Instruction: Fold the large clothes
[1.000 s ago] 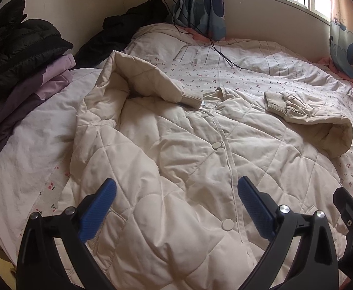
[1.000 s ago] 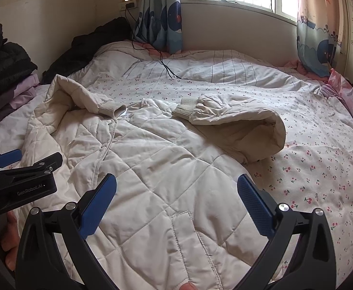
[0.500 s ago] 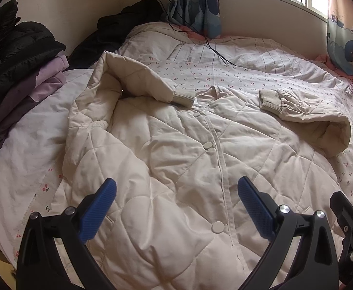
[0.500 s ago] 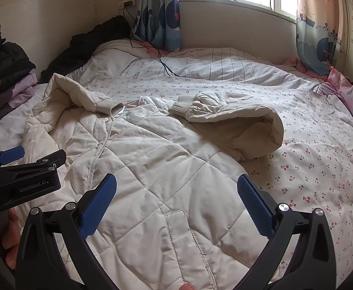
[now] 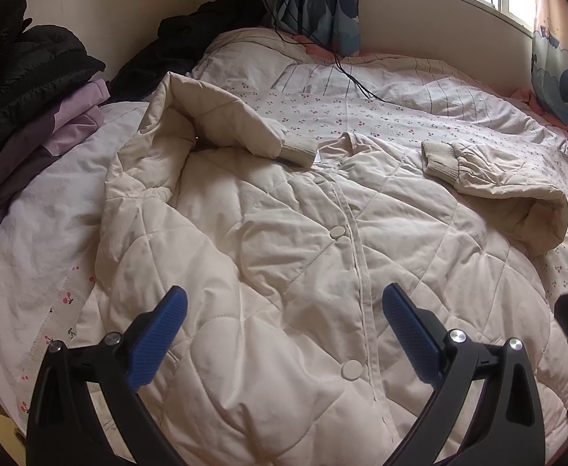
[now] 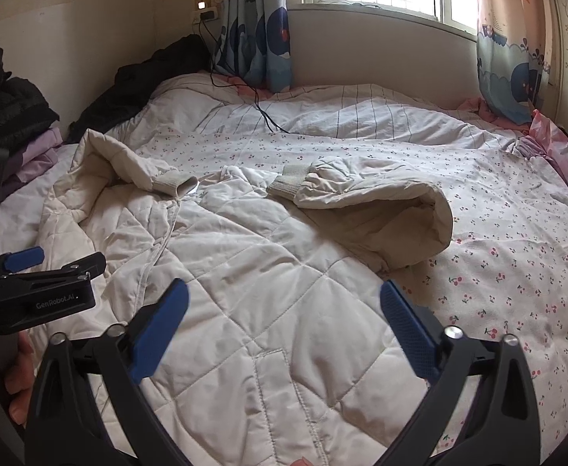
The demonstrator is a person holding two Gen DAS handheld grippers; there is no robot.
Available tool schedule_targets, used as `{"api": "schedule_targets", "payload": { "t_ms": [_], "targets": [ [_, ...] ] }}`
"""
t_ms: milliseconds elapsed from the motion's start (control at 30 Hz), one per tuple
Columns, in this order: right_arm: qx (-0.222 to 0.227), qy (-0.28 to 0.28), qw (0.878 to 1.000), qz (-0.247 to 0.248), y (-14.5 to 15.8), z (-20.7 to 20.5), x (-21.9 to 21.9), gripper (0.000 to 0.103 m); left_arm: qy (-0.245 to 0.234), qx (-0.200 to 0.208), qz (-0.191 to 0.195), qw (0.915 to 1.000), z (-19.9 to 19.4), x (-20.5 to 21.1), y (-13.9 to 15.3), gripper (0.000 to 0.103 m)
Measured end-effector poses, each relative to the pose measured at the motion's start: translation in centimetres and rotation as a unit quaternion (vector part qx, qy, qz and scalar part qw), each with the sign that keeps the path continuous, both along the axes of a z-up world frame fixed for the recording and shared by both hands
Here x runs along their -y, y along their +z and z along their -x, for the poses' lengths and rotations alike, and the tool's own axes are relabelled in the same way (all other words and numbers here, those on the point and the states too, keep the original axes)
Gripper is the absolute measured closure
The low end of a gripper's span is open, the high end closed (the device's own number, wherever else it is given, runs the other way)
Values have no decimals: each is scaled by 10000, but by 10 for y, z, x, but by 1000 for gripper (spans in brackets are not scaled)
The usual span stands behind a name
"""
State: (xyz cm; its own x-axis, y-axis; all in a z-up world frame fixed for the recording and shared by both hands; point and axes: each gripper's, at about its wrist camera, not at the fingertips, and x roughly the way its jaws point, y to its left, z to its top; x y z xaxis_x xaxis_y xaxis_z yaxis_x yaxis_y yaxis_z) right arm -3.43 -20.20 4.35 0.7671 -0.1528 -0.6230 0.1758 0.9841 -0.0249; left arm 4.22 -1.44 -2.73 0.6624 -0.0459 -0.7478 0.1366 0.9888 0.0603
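A cream quilted coat (image 5: 303,256) lies front up on the bed, buttoned, with both sleeves folded in toward the collar. Its left sleeve cuff (image 5: 299,151) and right sleeve cuff (image 5: 439,157) rest near the neckline. My left gripper (image 5: 284,334) is open and empty above the coat's lower left front. My right gripper (image 6: 284,330) is open and empty above the coat's (image 6: 268,272) lower right front, near a pocket seam (image 6: 272,376). The left gripper also shows at the left edge of the right wrist view (image 6: 39,283).
The bed carries a cherry-print sheet (image 6: 497,248) and a striped quilt (image 6: 361,116). A stack of black and purple clothes (image 5: 31,89) sits at the left. A dark garment (image 5: 198,39) lies by the wall. A black cable (image 5: 346,73) runs across the quilt. Curtains (image 6: 260,31) hang below the window.
Both grippers have moved forward and a little lower over the coat, so it fills more of each view. The coat has not moved. Both stay open.
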Motion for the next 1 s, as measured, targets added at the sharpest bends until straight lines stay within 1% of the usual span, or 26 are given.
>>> {"api": "schedule_targets", "payload": {
  "t_ms": [67, 133, 200, 233, 267, 333, 400, 433, 467, 500, 533, 567, 600, 633, 667, 700, 733, 767, 800, 833, 900, 967, 1000],
  "targets": [
    [-36, 78, 9999, 125, 7, -16, 2, 19, 21, 7, 45, 10000, -1, -1, 2, 7],
    [-76, 207, 9987, 453, 14, -40, 1, 19, 20, -12, 109, 9999, -2, -2, 3, 7],
    [-242, 407, 9932, 1068, 16, -80, -4, 19, 20, -21, 157, 9999, -2, -3, 4, 7],
    [-455, 556, 9885, 1333, 12, -103, -6, 19, 18, -22, 166, 9999, -2, -3, 5, 7],
    [-768, 696, 9811, 1633, 2, -131, -9, 18, 18, -21, 172, 9998, -3, -3, 5, 7],
    [-1252, 925, 9666, 2034, -22, -173, -11, 18, 19, -42, 191, 9998, -4, -4, 6, 7],
    [-1722, 1047, 9519, 2309, -48, -207, -8, 19, 26, -43, 217, 9998, -4, -4, 6, 7],
    [-1935, 1081, 9481, 2279, -61, -218, -2, 19, 30, -45, 227, 9997, -4, -5, 5, 7],
    [-2143, 1081, 9471, 2129, -73, -229, 7, 22, 25, -56, 222, 9997, -5, -4, 5, 7],
    [-2322, 1054, 9475, 1931, -82, -237, 18, 40, 20, -69, 212, 9997, -5, -4, 4, 7],
    [-2382, 933, 9518, 1692, -86, -243, 33, 50, 26, -80, 207, 9997, -6, -5, 3, 7],
    [-2365, 785, 9570, 1481, -85, -244, 47, 71, 34, -92, 213, 9997, -7, -5, 3, 7],
    [-2277, 682, 9639, 1201, -80, -244, 61, 75, 36, -109, 223, 9997, -7, -6, 3, 7],
    [-2155, 522, 9686, 1126, -71, -241, 74, 78, 33, -120, 236, 9996, -7, -7, 3, 7],
    [-1922, 342, 9747, 1085, -56, -235, 89, 80, 32, -123, 251, 9996, -7, -8, 3, 7],
    [-1692, 144, 9811, 932, -42, -227, 108, 82, 34, -121, 261, 9996, -7, -8, 3, 7],
    [-1425, -127, 9875, 663, -26, -215, 134, 82, 32, -120, 265, 9996, -8, -9, 3, 7],
    [-1174, -438, 9911, 439, -11, -203, 162, 82, 29, -120, 265, 9996, -7, -9, 3, 7],
    [-966, -741, 9923, 241, 3, -191, 188, 82, 23, -124, 260, 9996, -7, -8, 3, 7],
    [-766, -1116, 9908, 20, 15, -176, 220, 82, 16, -126, 248, 9996, -7, -7, 3, 7],
    [-479, -1925, 9789, -498, 25, -136, 291, 82, -3, -124, 200, 9997, -6, -4, 2, 7],
    [-395, -2658, 9584, -959, 26, -93, 351, 81, -27, -121, 144, 9998, -7, -2, 1, 7],
    [-368, -2980, 9458, -1239, 23, -69, 378, 80, -49, -113, 109, 9999, -7, -1, 1, 7]
  ]
}}
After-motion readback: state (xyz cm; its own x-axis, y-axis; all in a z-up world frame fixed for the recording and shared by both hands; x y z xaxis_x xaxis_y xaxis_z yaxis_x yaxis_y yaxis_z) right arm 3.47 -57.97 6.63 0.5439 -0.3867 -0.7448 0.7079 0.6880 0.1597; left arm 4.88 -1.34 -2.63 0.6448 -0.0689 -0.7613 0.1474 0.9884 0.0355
